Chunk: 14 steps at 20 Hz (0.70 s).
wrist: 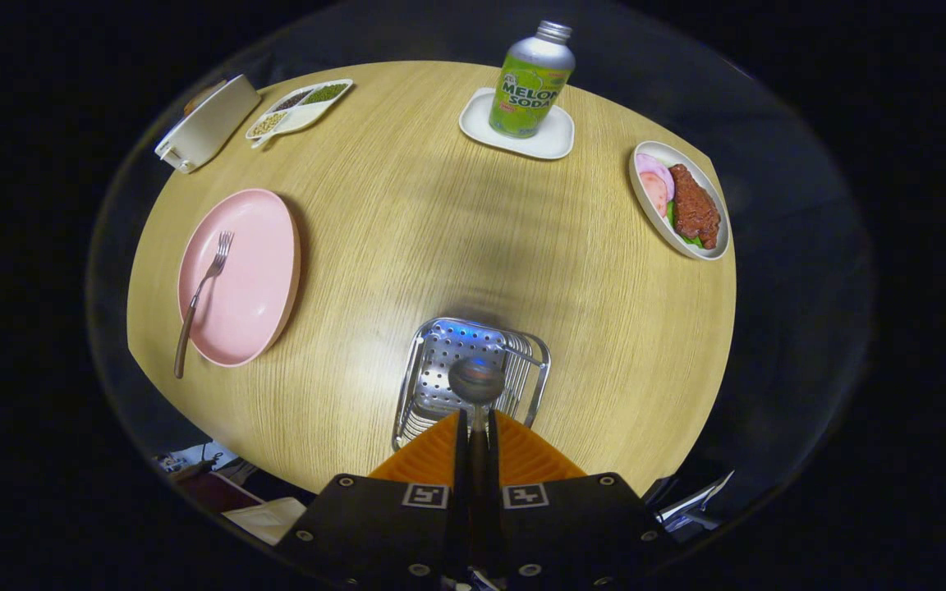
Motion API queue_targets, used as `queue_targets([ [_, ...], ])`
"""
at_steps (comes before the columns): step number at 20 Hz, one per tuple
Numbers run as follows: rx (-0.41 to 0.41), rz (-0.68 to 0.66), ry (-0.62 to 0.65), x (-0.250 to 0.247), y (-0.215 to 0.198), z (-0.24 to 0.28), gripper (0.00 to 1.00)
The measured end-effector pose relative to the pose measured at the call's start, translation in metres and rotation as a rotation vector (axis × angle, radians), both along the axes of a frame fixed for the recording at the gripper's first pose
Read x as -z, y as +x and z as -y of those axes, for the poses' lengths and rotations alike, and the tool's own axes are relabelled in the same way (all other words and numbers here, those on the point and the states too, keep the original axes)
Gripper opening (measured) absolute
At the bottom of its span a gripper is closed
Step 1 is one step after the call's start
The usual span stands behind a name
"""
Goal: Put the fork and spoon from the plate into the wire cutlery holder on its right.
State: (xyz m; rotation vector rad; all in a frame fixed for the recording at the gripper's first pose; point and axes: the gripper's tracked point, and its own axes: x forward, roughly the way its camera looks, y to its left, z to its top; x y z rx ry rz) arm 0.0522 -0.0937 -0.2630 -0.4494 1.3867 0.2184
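Observation:
My gripper [477, 427] is shut on the spoon [477, 381], both fingers pressing its handle. The spoon's round bowl sticks out just ahead of the fingertips and hangs over the wire cutlery holder [440, 361], a shiny perforated metal basket on the wooden table. To the left of the holder lies the pink plate [251, 279]. The fork [202, 300] rests on that plate, its tines pointing away from me and its brown handle reaching over the plate's near rim.
On the far side of the round wooden table [407, 213] a green melon soda bottle [530, 82] stands on a white tray [559, 135]. A white dish with meat [682, 209] sits at the right. A divided snack dish [300, 107] and a white box [206, 123] are at the far left.

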Motion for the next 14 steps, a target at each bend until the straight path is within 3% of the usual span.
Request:
queue_targets([
  [3, 0.007, 0.067, 0.023, -0.019, 0.006, -0.005, 0.14],
  [5, -0.005, 0.142, 0.028, -0.033, 0.011, -0.006, 0.32],
  [6, 0.001, 0.172, 0.047, -0.04, 0.012, -0.011, 0.46],
  [9, 0.028, 0.244, 0.113, -0.059, 0.007, -0.026, 0.7],
  [10, 0.024, 0.269, 0.124, -0.065, 0.006, -0.029, 0.84],
  [12, 0.019, 0.333, 0.14, -0.079, 0.008, -0.035, 0.98],
  [14, 0.02, 0.388, 0.152, -0.091, 0.01, -0.044, 0.99],
])
